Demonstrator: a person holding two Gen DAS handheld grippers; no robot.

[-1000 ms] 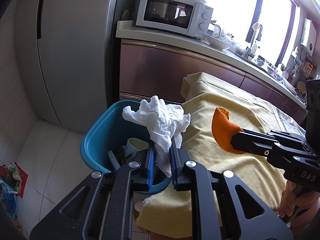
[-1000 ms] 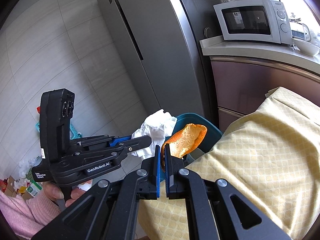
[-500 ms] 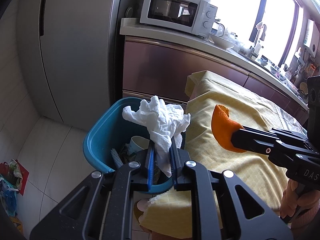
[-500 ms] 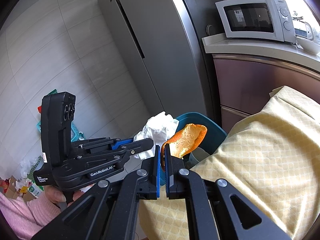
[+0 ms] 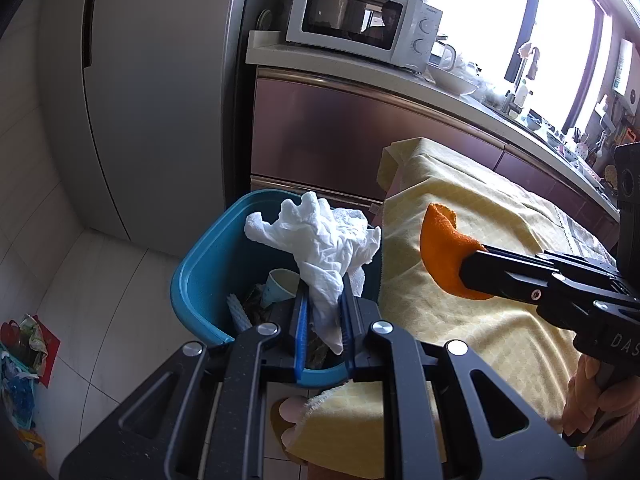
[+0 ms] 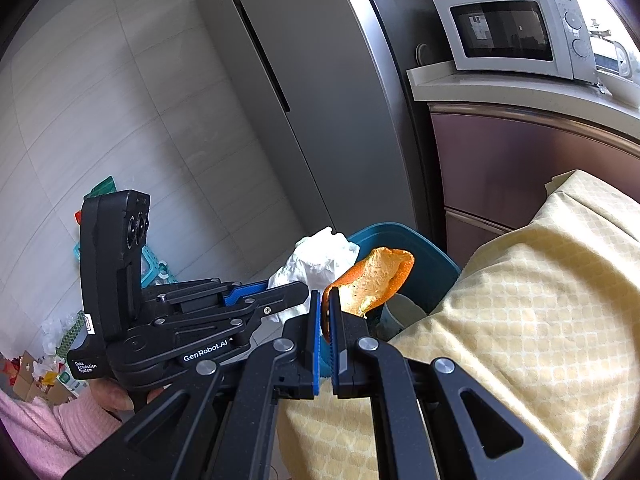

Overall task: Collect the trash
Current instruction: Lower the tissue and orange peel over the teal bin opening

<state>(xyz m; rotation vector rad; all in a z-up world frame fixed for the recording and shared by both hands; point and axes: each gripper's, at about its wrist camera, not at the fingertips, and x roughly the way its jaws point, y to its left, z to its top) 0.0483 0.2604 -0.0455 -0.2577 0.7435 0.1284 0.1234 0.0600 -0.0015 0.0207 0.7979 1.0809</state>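
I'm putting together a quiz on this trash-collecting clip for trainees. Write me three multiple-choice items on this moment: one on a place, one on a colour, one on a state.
1. Where is the crumpled white tissue?
A. Flat on the yellow tablecloth
B. Held above the open bin
C. On the counter beside the microwave

2. What colour is the trash bin?
A. Teal blue
B. Red
C. Black

3. What state is the right gripper in?
A. Open and empty
B. Shut on an orange peel
C. Shut on a paper cup

Answers:
1 B: the left gripper pinches the tissue, and the left wrist view shows it in front of the bin's opening.
2 A: the bin's rim and walls are teal blue in both views.
3 B: the orange peel sticks up from between the closed blue pads.
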